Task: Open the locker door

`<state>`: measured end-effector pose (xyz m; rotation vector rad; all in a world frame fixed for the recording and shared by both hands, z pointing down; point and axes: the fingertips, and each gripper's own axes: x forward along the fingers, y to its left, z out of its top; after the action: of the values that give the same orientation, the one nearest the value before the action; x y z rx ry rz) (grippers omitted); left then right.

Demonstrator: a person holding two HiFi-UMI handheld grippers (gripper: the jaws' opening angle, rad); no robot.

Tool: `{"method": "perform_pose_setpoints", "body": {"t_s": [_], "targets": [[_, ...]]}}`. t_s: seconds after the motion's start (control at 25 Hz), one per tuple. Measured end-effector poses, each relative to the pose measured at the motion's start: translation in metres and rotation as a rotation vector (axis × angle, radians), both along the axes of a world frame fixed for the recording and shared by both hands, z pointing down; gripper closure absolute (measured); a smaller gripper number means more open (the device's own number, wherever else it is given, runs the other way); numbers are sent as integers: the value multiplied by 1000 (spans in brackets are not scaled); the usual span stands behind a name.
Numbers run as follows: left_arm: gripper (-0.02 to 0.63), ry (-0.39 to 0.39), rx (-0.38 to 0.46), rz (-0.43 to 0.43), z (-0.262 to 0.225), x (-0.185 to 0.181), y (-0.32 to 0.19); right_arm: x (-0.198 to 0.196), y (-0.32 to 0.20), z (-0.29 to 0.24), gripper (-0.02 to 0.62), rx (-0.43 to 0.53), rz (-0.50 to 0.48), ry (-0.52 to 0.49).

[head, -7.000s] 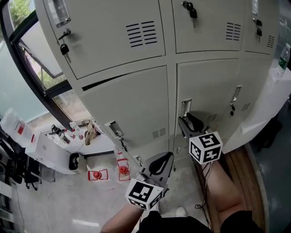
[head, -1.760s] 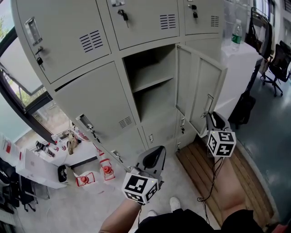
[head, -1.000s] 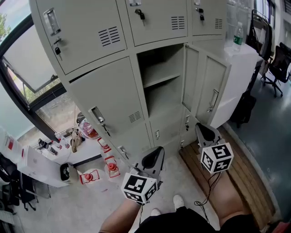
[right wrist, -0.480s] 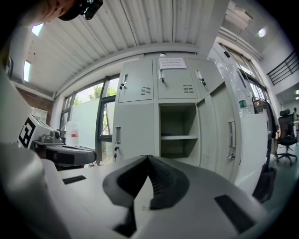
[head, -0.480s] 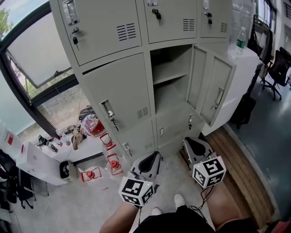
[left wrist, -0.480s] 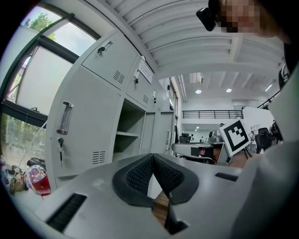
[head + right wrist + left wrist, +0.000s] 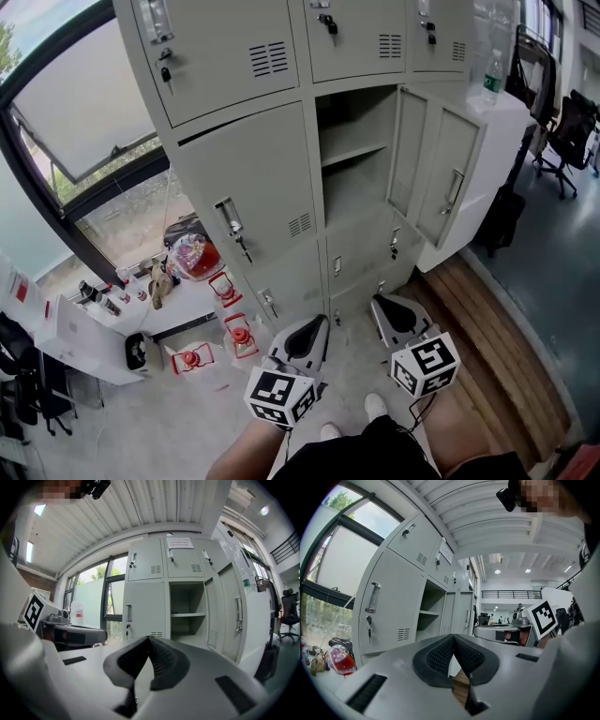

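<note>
The locker door [image 7: 448, 178] stands swung wide, ahead of my jaws and off to their right, with its compartment [image 7: 354, 164] laid bare, so I judge the job done. My left gripper [image 7: 302, 339] and right gripper [image 7: 397, 317] hang well short of it, both pinched together on nothing.

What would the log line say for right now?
door: open | locker: looks empty | left gripper: shut, empty | right gripper: shut, empty, off door
</note>
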<state>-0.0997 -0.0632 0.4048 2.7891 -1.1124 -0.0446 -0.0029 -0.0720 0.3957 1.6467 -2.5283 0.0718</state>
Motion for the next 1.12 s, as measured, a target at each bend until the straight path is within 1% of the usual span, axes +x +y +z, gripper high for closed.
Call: {"method": "perform_pose_setpoints", "body": {"t_s": [0.4, 0.88, 1.12], "targets": [[589, 8, 9, 5, -3, -13, 6, -14, 9, 0, 541, 2, 1, -5], [589, 22, 10, 29, -3, -7, 17, -8, 22, -1, 541, 0, 26, 11], [589, 15, 15, 36, -4, -4, 21, -6, 25, -1, 541, 3, 26, 8]]}}
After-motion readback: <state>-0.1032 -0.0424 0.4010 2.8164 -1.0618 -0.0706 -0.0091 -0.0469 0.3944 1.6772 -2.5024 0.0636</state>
